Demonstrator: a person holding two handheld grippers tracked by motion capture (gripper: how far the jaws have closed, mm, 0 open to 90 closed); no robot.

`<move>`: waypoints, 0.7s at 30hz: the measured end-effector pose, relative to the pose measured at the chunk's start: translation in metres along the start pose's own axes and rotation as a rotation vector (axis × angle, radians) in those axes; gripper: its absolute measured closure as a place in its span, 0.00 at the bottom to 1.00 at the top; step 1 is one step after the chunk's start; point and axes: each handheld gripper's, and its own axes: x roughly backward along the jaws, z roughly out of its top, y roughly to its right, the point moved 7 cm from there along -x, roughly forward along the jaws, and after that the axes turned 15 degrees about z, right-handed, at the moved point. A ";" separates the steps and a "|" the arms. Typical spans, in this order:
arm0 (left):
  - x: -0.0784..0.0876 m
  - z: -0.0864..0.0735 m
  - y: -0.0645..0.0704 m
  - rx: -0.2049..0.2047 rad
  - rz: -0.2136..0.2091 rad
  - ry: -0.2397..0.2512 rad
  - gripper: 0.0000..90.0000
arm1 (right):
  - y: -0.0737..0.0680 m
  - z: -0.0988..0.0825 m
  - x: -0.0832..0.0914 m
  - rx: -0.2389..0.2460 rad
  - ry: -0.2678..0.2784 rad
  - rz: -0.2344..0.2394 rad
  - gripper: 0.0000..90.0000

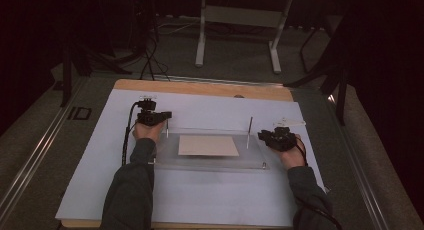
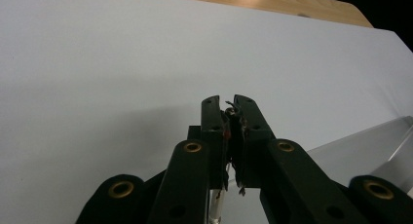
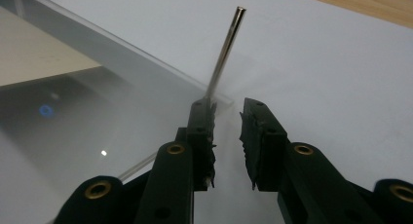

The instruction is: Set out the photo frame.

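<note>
A clear acrylic plate (image 1: 250, 160) lies on the white sheet with a tan card (image 1: 208, 145) at its middle. Thin metal rods stand upright at its far corners: one on the left (image 1: 167, 130), one on the right (image 1: 249, 131). My left gripper (image 1: 165, 119) is at the left rod, and in the left gripper view its jaws (image 2: 226, 101) are shut, with a thin pale rod (image 2: 214, 207) showing just under them. My right gripper (image 1: 261, 135) is just right of the right rod. It stands open (image 3: 226, 104) with nothing between its fingers, and the rod (image 3: 225, 48) rises just beyond its left jaw.
The white sheet (image 1: 200, 195) covers a wooden tabletop (image 1: 200, 87), with bare room in front of the plate. A short peg (image 1: 263, 165) stands at the plate's near right corner. Behind the table, a white desk frame (image 1: 240, 20) and cables (image 1: 150, 55) stand on the floor.
</note>
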 end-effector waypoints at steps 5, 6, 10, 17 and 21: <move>0.000 0.000 0.000 0.003 -0.001 -0.002 0.94 | -0.004 -0.010 0.002 0.010 -0.005 0.004 0.80; 0.000 0.000 0.000 0.003 -0.002 -0.002 0.94 | -0.004 -0.012 0.003 0.010 -0.001 0.009 0.80; -0.001 0.000 0.000 0.006 -0.001 -0.003 0.94 | -0.005 -0.019 0.002 0.010 -0.002 0.026 0.80; -0.001 0.001 0.000 0.008 0.000 -0.009 0.94 | -0.011 -0.027 -0.001 0.066 -0.030 0.056 0.74; -0.001 0.001 0.000 0.008 0.001 -0.011 0.94 | -0.017 -0.024 -0.002 0.098 -0.005 0.079 0.69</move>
